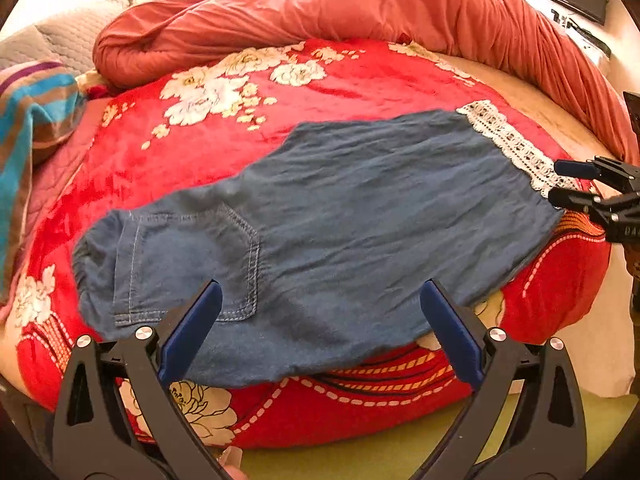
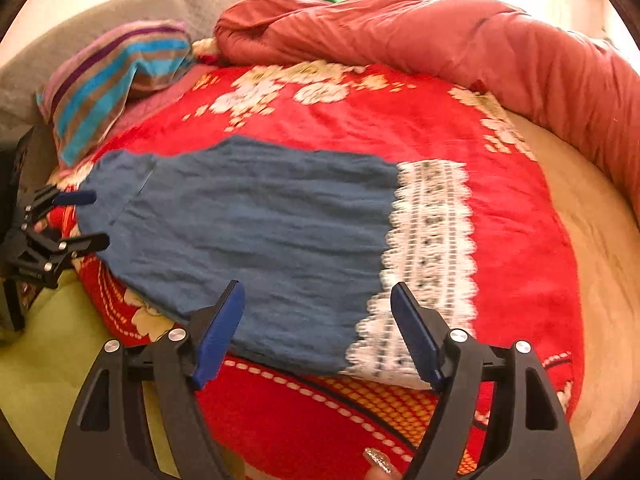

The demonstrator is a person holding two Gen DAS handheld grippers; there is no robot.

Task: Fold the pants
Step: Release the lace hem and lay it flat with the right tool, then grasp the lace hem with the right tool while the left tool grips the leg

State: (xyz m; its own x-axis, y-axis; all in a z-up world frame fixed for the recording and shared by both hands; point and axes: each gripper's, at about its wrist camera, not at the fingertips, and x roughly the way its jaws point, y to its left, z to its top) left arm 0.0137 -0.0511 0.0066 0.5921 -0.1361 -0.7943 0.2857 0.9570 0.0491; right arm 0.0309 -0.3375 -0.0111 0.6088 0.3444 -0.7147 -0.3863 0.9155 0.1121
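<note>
Centrally, item one: blue denim-look pants with a white lace hem band [image 1: 320, 216], lying flat and folded lengthwise on a red plush blanket with white flowers [image 1: 340, 80]. In the left wrist view the waist end with a stitched back pocket [image 1: 192, 264] lies left and near, and the lace hem [image 1: 516, 146] lies far right. In the right wrist view the lace [image 2: 428, 256] is motion-blurred, so its pattern cannot be read closely.

Item two: left gripper [image 1: 320, 332], black arms with blue pads, jaws spread wide over the near edge of the pants, nothing between the pads. In the right wrist view the same tool [image 2: 86, 220] shows at the left edge, partly cut off, jaws apart beside the waist end; whether it touches the cloth is unclear.

Item three: right gripper [image 2: 318, 328], same make, jaws spread over the near edge where denim meets lace, pinching nothing. In the left wrist view it [image 1: 560, 182] shows only as two tips at the right edge, just beside the lace.

Item four: rust-red rolled quilt [image 1: 320, 4] along the far side of the blanket, running down the right.

Item five: striped cloth in teal, brown and purple [image 2: 116, 68], far left, partly cut off in the left wrist view.

Item six: grey quilted cover [image 2: 120, 4], far left, mostly washed out by glare.

Item seven: yellow-green surface [image 2: 48, 340] below the near blanket edge.

Item eight: fingertip with a glittered nail [image 2: 378, 460] at the bottom edge, the hand itself hidden.
</note>
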